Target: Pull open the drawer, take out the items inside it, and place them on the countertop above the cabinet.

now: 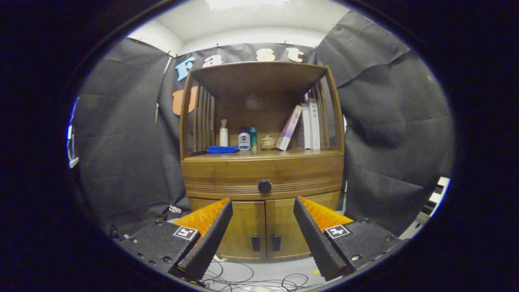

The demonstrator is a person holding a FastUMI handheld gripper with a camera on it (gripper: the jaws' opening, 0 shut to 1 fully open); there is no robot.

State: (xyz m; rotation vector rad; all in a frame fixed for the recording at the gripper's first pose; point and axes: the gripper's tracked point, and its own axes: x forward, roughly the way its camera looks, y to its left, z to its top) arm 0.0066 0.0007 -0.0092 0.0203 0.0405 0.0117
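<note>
The gripper [262,202] hangs back from the brown wooden cabinet [262,227], fingers spread wide and holding nothing. Straight ahead, just above the gap between them, sits the round black knob [264,186] on the shut wooden drawer [227,174]. My read: drive in level, centre that knob between the fingers, close firmly, then pull straight back. The countertop [316,153] beyond already carries bottles, a folded blue cloth [221,149] and books.

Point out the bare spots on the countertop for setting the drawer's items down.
The countertop is bare along its front edge, ahead of the blue cloth, bottles, small pot and leaning books. The back is crowded. The tongs are open, apart from the shut drawer's knob.
</note>
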